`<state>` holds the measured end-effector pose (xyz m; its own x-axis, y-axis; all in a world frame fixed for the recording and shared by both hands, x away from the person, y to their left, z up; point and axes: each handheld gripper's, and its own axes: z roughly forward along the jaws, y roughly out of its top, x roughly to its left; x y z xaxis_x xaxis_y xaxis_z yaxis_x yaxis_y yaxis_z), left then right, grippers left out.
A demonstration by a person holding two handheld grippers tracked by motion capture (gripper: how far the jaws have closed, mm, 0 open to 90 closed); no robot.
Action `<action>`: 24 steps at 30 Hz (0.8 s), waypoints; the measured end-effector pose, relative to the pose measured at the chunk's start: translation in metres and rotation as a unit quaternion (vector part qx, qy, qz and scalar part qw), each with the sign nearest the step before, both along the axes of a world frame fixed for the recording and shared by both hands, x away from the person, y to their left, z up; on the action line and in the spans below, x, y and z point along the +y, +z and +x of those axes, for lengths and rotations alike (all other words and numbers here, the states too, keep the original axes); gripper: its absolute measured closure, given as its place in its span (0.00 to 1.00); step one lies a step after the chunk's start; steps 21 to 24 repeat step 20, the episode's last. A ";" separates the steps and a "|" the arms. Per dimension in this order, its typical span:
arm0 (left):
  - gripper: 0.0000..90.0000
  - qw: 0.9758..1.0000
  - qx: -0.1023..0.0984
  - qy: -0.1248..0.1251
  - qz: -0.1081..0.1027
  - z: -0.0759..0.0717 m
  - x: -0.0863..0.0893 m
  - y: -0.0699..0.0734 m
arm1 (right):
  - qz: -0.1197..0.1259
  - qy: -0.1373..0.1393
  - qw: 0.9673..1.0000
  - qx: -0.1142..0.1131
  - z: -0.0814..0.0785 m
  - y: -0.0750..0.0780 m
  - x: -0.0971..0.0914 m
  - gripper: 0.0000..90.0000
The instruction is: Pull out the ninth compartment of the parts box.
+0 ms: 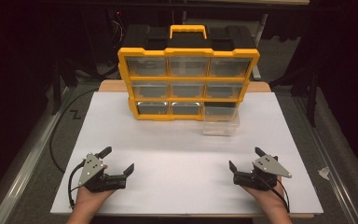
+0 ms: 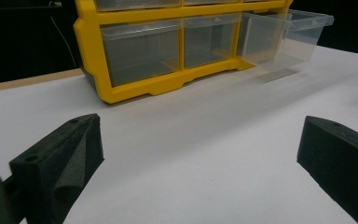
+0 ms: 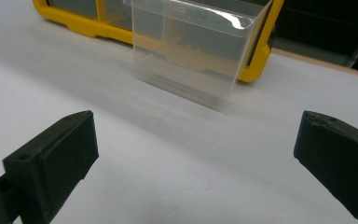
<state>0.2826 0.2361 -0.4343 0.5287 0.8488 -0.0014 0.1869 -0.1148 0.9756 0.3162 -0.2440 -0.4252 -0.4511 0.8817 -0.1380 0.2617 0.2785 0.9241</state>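
- The left gripper [image 1: 118,161] rests at the near left of the white board [image 1: 177,186], with its jaws spread wide and holding nothing. It is well apart from the organizer [image 1: 189,84].
- The yellow organizer stands upright at the far middle of the board. It looks top-heavy to me; a hard push or pull at one drawer could tip or slide it if nothing steadies the frame.
- The clear drawer [image 1: 221,119] is at the bottom right slot, pulled far out, its front over the board. If it is pulled more, I think it may leave the slot and drop.
- The right gripper [image 1: 246,158] lies at the near right, jaws also wide apart and empty. Closing on the thin clear wall could bend it or slip off.
- Whether any drawer holds something I cannot tell, as the plastic is dim and reflective. In the right gripper view the drawer [image 3: 191,51] is blurred, and its rear end is hidden inside the frame.
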 end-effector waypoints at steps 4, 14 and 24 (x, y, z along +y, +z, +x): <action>0.01 1.000 0.003 -0.001 -0.001 0.000 0.000 0.000 | 0.024 -0.004 1.000 0.010 -0.002 -0.003 -0.006 0.01; 0.00 1.000 0.015 0.000 -0.005 0.002 0.000 -0.003 | 0.027 -0.009 1.000 -0.010 -0.001 -0.006 -0.013 0.01; 0.00 1.000 0.014 0.002 0.003 0.000 0.000 -0.003 | 0.029 -0.009 0.999 -0.015 0.000 -0.004 -0.016 0.01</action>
